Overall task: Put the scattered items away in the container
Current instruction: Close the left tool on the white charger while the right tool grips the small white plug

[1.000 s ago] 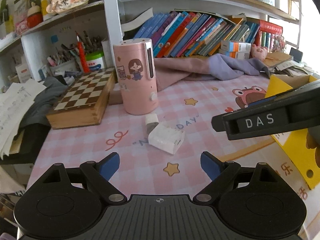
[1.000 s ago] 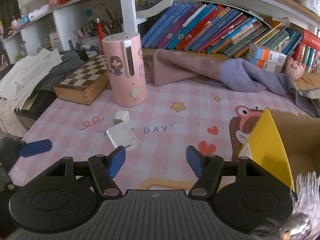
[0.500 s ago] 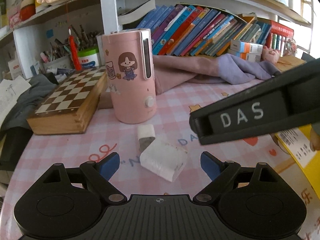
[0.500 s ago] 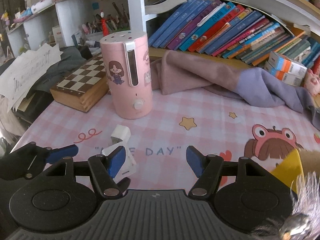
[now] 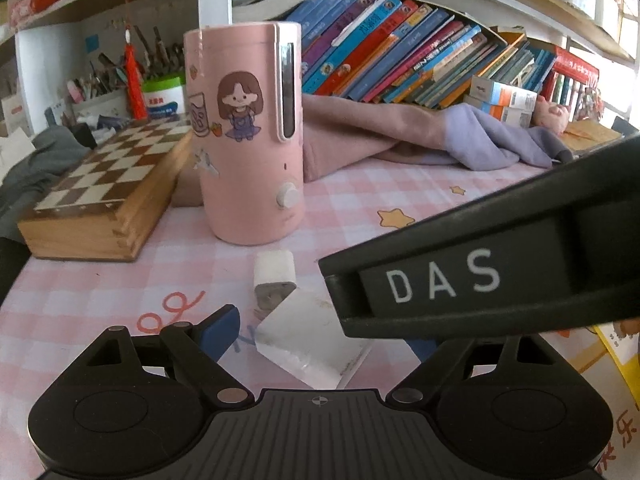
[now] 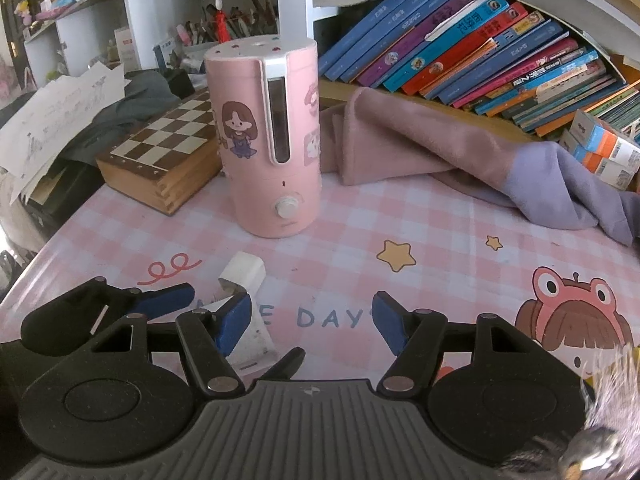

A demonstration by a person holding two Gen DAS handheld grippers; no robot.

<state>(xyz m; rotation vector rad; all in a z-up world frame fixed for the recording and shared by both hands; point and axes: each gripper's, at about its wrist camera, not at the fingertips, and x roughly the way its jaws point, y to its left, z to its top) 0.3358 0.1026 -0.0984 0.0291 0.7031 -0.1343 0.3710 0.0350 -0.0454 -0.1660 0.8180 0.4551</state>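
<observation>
My left tongs (image 5: 320,332) wide, jaws just closing a little, straddling white block (image 5: 312,340) on pink surface (image 5: 100,280); not gripped yet. My right tongs (image 6: 312,322) half open, empty, crossing close above. Risk: tongs collide, or block skids out. Small white charger (image 5: 274,276) touches block's far side, may get nudged. Pink humidifier (image 5: 250,136) stands just beyond; chessboard box (image 5: 104,196) far left. Yellow container edge (image 5: 618,354) at right.

The right gripper (image 6: 312,320) hangs open over the pink worktop (image 6: 440,232), with a white charger (image 6: 242,274) by its left finger.
</observation>
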